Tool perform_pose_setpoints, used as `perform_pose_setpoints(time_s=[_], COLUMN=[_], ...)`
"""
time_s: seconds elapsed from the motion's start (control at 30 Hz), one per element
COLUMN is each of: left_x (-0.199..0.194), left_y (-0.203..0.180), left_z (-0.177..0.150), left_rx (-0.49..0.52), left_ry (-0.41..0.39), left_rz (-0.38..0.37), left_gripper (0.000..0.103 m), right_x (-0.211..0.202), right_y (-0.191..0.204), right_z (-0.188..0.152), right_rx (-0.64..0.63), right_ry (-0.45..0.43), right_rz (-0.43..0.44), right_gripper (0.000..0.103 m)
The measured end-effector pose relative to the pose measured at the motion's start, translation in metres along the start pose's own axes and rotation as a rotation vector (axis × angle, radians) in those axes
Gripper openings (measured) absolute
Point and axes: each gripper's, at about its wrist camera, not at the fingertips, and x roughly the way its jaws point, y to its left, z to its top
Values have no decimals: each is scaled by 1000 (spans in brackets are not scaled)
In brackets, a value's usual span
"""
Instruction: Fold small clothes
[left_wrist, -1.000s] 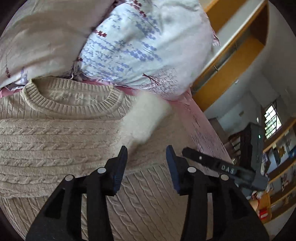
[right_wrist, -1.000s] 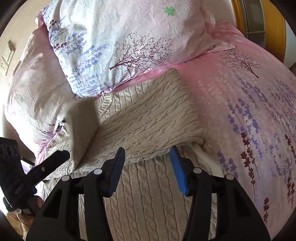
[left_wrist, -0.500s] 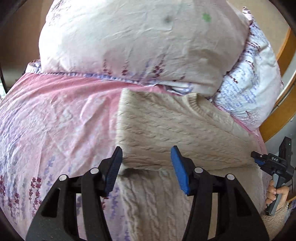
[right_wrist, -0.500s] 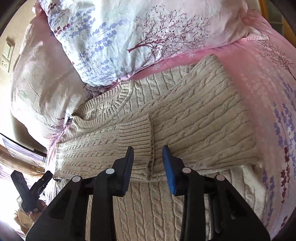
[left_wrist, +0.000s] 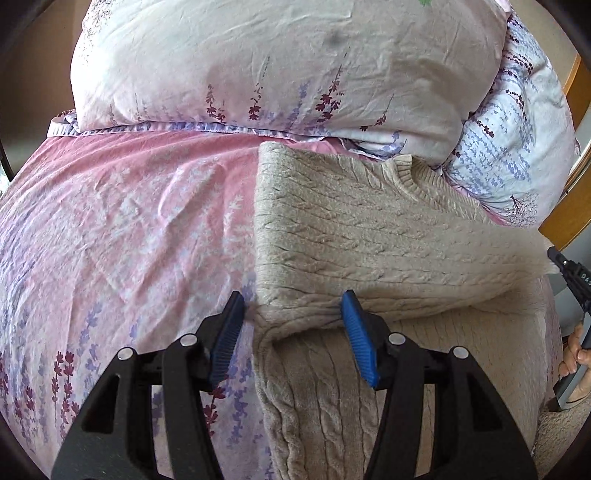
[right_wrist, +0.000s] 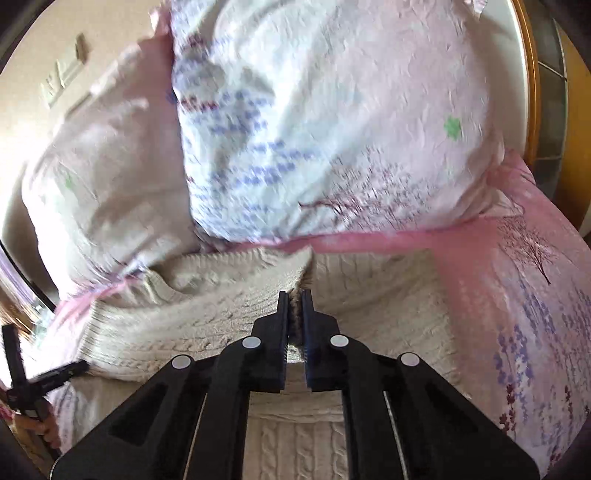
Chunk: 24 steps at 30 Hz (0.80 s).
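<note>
A beige cable-knit sweater (left_wrist: 369, 240) lies on the pink flowered bedsheet (left_wrist: 129, 221), with its upper part folded across its body. My left gripper (left_wrist: 291, 317) is open and straddles the left corner of that fold; the pads do not press on it. My right gripper (right_wrist: 294, 299) is shut on a sleeve end of the sweater (right_wrist: 369, 295), and knit shows between its pads. The sleeve is lifted and drapes over the garment. The right gripper's tip (left_wrist: 572, 273) shows at the right edge of the left wrist view.
Two flowered pillows (left_wrist: 277, 66) are stacked just behind the sweater's collar. A wooden headboard (right_wrist: 530, 92) stands behind the pillow (right_wrist: 332, 110). The other hand and its tool (right_wrist: 55, 373) show at the lower left. The bedsheet (right_wrist: 517, 277) runs right of the sweater.
My left gripper swung from the collar area to the sweater's left folded corner. My right gripper closed on the sleeve end and lifted it toward the pillows.
</note>
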Motion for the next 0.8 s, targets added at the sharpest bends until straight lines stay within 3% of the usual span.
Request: perform_pose_setpoints(time_s=[0.1, 0.17, 0.33, 0.5, 0.8], left_x=[0, -2, -31, -69, -100], left_y=[1, 2, 4, 8, 13], left_z=[0, -1, -20, -59, -133], left_rx=[1, -8, -6, -18, -78], left_ry=[-1, 3, -23, -39, 15], left_rz=[-2, -16, -139, -275, -357], left_gripper=[54, 54, 54, 56, 56], right_x=[38, 32, -18, -68, -107], right_y=[-20, -30, -55, -97, -150], right_z=[-20, -27, -31, -59, -132], right_rx=[72, 112, 173, 206, 313], right_ry=[182, 170, 143, 131, 193], right_rz=[-29, -8, 74, 106, 189], right_gripper=[8, 11, 44, 44, 44])
